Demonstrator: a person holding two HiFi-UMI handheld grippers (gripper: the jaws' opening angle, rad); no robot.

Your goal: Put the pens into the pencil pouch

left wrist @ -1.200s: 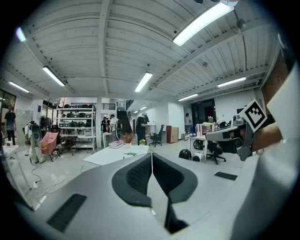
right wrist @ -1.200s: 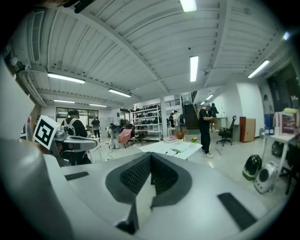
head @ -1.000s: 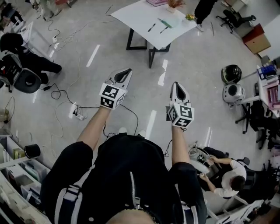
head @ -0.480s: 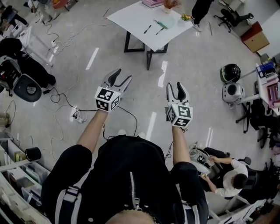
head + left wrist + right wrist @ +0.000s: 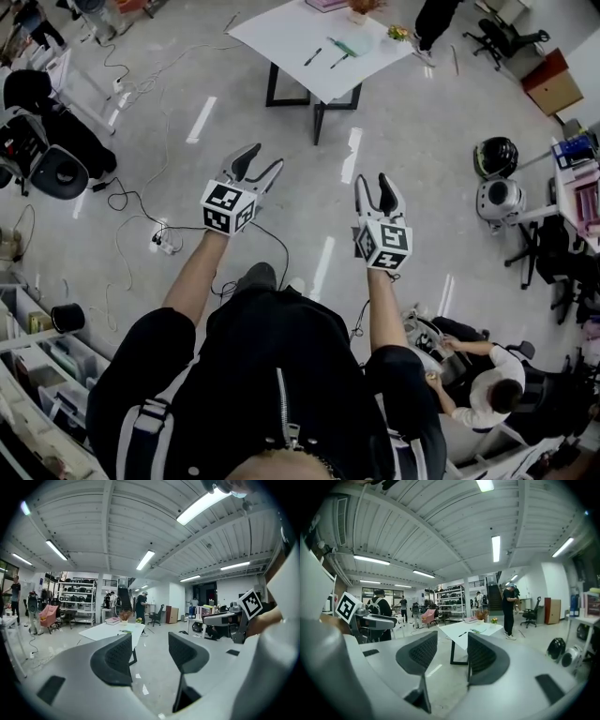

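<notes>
Far ahead across the floor stands a white table (image 5: 281, 37). On it lie two dark pens (image 5: 312, 57) and a greenish pencil pouch (image 5: 358, 44). The right gripper view shows a pen (image 5: 462, 633) and the pouch (image 5: 480, 630) on that table (image 5: 459, 639) too. My left gripper (image 5: 254, 167) and right gripper (image 5: 377, 190) are held out at chest height, well short of the table. Both pairs of jaws are opening, with nothing between them. In the left gripper view the fingers (image 5: 115, 658) frame the distant table (image 5: 101, 632).
Cables and a power strip (image 5: 164, 244) trail over the floor at the left. A person (image 5: 436, 19) stands beyond the table. Another person (image 5: 487, 375) sits at the lower right near two round helmets (image 5: 495, 155). Shelving (image 5: 28, 356) lines the left edge.
Both grippers have gone from shut to open. The person has stepped toward the table, a shoe now showing under the body.
</notes>
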